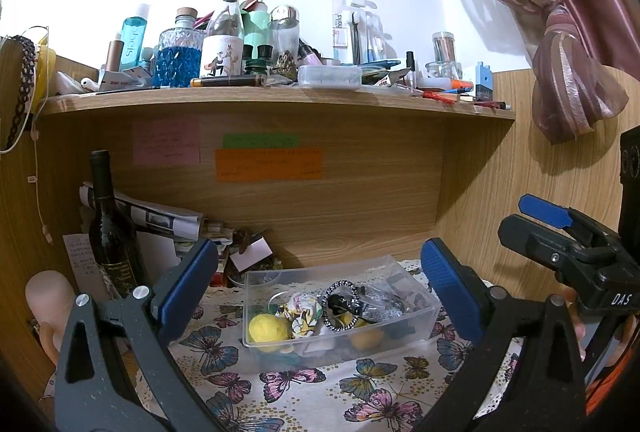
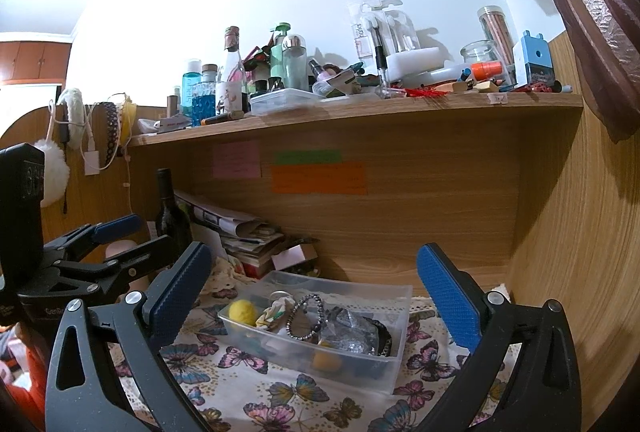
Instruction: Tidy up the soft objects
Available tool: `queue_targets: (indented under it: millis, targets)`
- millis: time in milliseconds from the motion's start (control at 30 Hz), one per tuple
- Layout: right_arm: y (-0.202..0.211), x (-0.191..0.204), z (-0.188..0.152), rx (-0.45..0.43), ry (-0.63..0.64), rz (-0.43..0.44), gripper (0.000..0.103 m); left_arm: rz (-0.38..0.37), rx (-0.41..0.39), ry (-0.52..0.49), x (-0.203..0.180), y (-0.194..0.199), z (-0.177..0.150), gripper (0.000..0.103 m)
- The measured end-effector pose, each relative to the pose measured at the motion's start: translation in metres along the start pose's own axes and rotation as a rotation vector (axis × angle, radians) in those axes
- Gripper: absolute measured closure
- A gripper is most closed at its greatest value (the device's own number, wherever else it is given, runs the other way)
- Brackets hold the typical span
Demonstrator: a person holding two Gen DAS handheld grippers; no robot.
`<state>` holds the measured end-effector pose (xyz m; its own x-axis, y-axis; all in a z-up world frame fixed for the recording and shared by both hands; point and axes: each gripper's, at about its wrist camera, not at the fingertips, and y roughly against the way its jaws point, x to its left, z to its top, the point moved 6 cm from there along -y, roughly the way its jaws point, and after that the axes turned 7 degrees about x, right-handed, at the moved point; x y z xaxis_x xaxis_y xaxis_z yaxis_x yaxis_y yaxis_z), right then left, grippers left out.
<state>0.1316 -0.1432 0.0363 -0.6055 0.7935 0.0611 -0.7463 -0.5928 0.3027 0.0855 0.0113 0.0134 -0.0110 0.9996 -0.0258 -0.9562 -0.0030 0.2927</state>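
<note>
Both grippers, left (image 1: pixel 316 286) and right (image 2: pixel 314 286), hang spread wide and hold nothing above the butterfly cloth (image 1: pixel 304 388), where the clear box (image 1: pixel 416 324) holds a yellow ball (image 1: pixel 268 328) and scrunchie (image 1: pixel 305 312).

It was a home, most likely a bedroom corner — a wooden desk (image 1: pixel 360 199) set against a white wall, its shelf (image 1: pixel 276 99) crowded with toiletry bottles (image 1: pixel 224 31), packaged toothbrushes (image 1: pixel 356 27) and pens. A tied-back curtain (image 1: pixel 560 43) hung at the right. Sticky notes (image 1: pixel 268 164) were stuck to the back panel, a wine bottle (image 1: pixel 110 224) stood by stacked papers (image 1: pixel 160 220), and a butterfly-print cloth (image 1: pixel 320 392) covered the surface — headbands (image 2: pixel 114 127) hung off to the side.
</note>
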Motion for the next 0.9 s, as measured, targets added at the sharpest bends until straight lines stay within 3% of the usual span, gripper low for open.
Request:
queue_targets:
  millis: [900]
  targets:
    - [-0.0007, 0.0042, 0.0013, 0.0, 0.017, 0.014, 0.0, -0.005, -0.008, 0.008, 0.0055, 0.0037, 0.0003, 0.0]
